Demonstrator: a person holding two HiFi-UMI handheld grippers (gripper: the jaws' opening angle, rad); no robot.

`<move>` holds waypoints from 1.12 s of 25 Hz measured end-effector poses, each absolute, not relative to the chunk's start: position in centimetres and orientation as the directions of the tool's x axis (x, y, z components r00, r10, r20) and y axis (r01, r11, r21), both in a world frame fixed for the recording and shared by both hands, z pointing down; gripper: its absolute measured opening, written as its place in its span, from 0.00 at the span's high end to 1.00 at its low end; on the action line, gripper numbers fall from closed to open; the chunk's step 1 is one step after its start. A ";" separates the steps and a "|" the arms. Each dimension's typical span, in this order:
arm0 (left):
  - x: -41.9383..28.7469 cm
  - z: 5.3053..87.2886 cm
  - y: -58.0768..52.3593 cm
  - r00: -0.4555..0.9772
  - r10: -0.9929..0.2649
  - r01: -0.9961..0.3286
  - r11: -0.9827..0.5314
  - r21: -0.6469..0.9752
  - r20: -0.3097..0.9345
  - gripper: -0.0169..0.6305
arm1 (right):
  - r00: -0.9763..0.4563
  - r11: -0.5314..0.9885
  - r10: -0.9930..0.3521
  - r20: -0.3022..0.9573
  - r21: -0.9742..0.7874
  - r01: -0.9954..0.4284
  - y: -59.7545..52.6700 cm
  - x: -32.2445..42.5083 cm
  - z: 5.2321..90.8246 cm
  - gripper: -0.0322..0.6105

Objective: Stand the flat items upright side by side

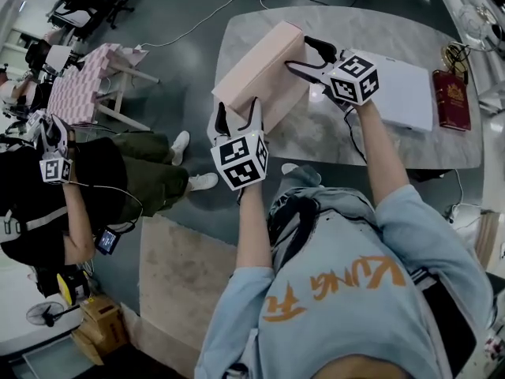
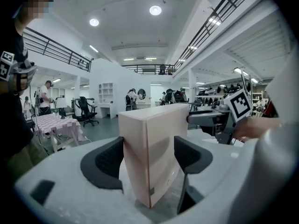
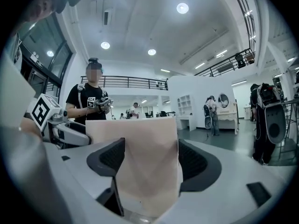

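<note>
The pink box (image 1: 260,73) stands on its long edge at the table's (image 1: 355,22) edge, closed, its contents hidden. The left tongs (image 1: 237,109) pinch its near end and the right tongs (image 1: 300,54) its far end. A white box (image 1: 402,93) lies flat just beyond the right tongs.

Made out only in part: orange letters ending "UNG" across the pale blue shirt (image 1: 347,290) (first letter unclear, orange characters beside them illegible). Could not read the gold print on the red book (image 1: 451,99).
</note>
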State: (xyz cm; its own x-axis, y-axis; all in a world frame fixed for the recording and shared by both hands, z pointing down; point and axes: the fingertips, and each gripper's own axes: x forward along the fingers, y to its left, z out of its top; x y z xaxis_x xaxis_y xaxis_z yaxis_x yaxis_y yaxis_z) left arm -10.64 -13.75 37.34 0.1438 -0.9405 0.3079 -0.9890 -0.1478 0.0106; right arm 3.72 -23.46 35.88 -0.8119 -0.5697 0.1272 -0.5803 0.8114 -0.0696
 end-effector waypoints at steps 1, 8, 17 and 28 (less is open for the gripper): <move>-10.6 37.4 -13.7 0.146 -0.940 -0.989 -0.149 0.012 0.308 0.45 | -0.808 0.808 -0.574 0.135 -0.067 -0.585 -23.3 3.8 36.0 0.39; -10.7 38.2 -12.7 0.162 -0.931 -0.987 -0.155 0.049 0.327 0.45 | -0.771 0.770 -0.618 0.153 -0.076 -0.633 -22.7 4.4 36.4 0.38; -10.8 38.1 -10.4 0.128 -0.949 -0.990 -0.102 0.102 0.287 0.73 | -0.683 0.670 -0.725 0.087 -0.140 -0.729 -21.0 7.2 35.6 0.62; -4.0 38.1 -9.2 0.329 -0.917 -0.943 -0.308 0.123 0.225 0.96 | -0.612 0.598 -0.790 0.044 -0.168 -0.784 -16.6 12.5 35.4 0.95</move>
State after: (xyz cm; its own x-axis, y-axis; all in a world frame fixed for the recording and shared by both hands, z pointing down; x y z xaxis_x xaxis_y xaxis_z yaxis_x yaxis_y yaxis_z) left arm -4.04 -9.19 38.15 0.3290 -0.9171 0.2251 -0.9433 -0.3082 0.1230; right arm 12.45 -16.61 35.43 -0.6122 -0.7895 0.0443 -0.7836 0.5981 -0.1680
